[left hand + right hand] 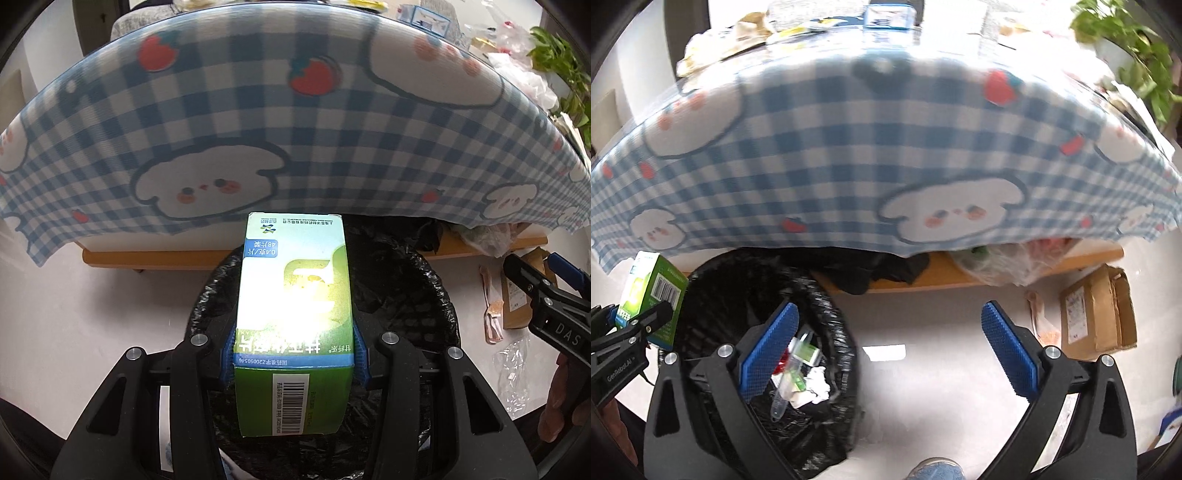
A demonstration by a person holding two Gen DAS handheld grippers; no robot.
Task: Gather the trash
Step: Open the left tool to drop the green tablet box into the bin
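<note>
gripping a green-and-white cardboard medicine box (pixel 293 314) by its near end, the left hand-held gripper (pixel 294 352) holds it lengthwise straight ahead, over the black-lined round trash bin (pixel 406 288) beneath.

from the right wrist, the right hand-held gripper (pixel 888 354) gapes empty; bin and box sit to its left.

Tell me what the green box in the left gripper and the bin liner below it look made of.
Green box: looks like thin printed cardboard, glossy; sharp folded edges, barcode, glare on its face. Bin liner: seems thin black plastic film, shiny and crinkled, gathered over the rim. The left gripper is shut on the box.
</note>
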